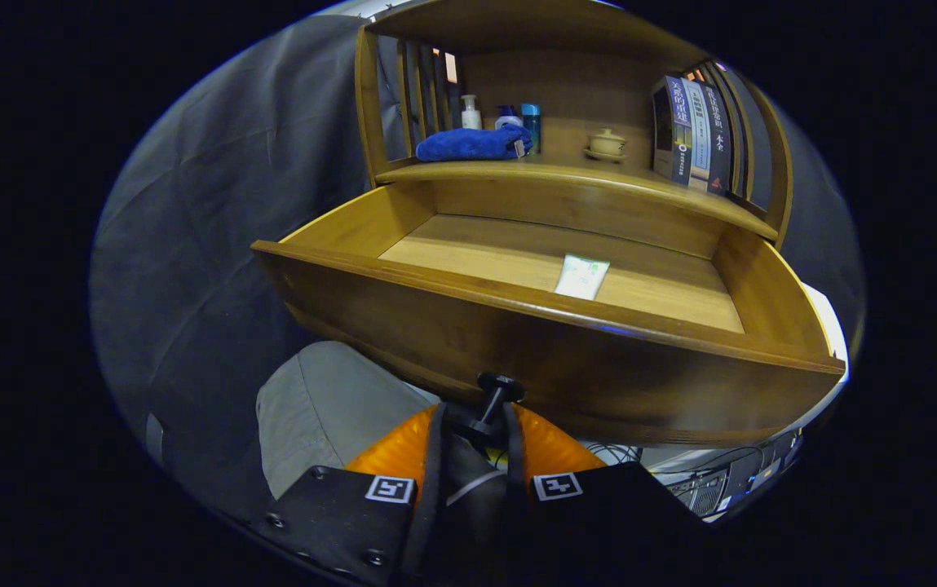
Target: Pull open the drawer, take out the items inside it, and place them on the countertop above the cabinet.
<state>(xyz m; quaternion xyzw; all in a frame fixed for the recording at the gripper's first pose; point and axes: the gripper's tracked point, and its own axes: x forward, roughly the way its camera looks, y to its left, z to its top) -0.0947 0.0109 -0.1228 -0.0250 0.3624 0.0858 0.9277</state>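
The wooden drawer [517, 342] stands pulled far out of the cabinet, tilted in my view. On its floor, toward the middle, lies a small flat white-and-green packet [581, 276]. The black drawer knob [499, 390] sticks out of the drawer front, and my gripper [476, 422] is shut on it, one finger on each side of its stem. Above the drawer runs the countertop [566, 173], with a shelf hood over it.
On the countertop lie a blue towel [472, 144], a few small bottles [509, 118], a lidded teacup on a saucer [606, 144] and upright books [692, 134] at the right. A grey fabric shape [321, 408] sits below the drawer on the left; cables and devices [721, 481] lie at the lower right.
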